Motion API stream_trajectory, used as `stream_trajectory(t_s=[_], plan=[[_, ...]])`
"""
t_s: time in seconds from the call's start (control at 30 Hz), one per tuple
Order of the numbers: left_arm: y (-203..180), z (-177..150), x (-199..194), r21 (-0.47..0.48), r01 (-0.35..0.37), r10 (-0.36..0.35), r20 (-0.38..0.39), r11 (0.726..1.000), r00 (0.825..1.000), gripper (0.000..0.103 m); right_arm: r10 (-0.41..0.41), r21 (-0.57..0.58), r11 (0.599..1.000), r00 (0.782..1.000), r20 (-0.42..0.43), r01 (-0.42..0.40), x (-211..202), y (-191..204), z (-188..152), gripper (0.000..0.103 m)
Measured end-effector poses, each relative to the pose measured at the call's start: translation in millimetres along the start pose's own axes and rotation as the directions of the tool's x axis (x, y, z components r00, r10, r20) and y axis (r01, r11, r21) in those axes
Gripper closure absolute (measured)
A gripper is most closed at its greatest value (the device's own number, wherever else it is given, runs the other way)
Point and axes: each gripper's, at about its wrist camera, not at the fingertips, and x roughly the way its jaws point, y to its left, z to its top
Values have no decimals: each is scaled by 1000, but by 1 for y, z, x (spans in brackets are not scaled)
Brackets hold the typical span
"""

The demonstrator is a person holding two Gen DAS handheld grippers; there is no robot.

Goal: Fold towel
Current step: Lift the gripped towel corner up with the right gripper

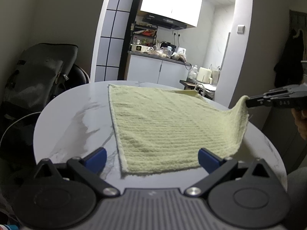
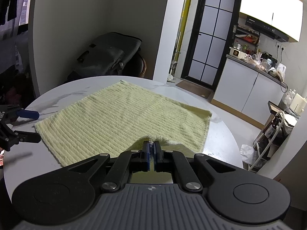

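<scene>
Pale green terry: the towel [image 1: 165, 126] lies spread over the round tabletop [image 1: 76, 115], ribbed side up, mostly flat.
Towel position: in the left wrist view it fills the middle of the tabletop, its far edge toward 12 o'clock and its near edge just ahead of the left claw [image 1: 152, 158] at 6 o'clock.
Raised corner: at 3 o'clock in the left wrist view the towel's corner is lifted off the tabletop and curls up to the right claw [image 1: 249, 102].
Right claw: closed tight on that corner; in the right wrist view the blue pads [image 2: 146, 150] sit pressed together with a tuft of towel [image 2: 119, 118] between them.
Left claw: spread wide, gripping nothing, its two blue pads [image 1: 96, 158] standing either side of the towel's near edge; whether they touch the cloth I cannot tell.
Left claw from the right wrist view: at 9 o'clock, fingers apart, just beside the towel's corner [image 2: 28, 124].
Tabletop: white marble pattern with grey veins, bare around the towel.
Backdrop: a dark bag [image 1: 38, 80] at 10 o'clock beyond the tabletop, and a kitchen counter [image 1: 159, 56] at 12 o'clock crowded with items.
</scene>
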Motion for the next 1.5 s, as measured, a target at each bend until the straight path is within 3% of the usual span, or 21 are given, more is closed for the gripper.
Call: stream_trajectory(t_s=[1.27, 1.5], plan=[[10, 0, 2, -1, 55, -55, 17, 999, 998, 0, 47, -29, 998, 999, 8, -47, 41, 26, 47, 99], [15, 7, 4, -19, 82, -83, -11, 996, 997, 0, 49, -36, 998, 999, 21, -48, 45, 29, 56, 99]])
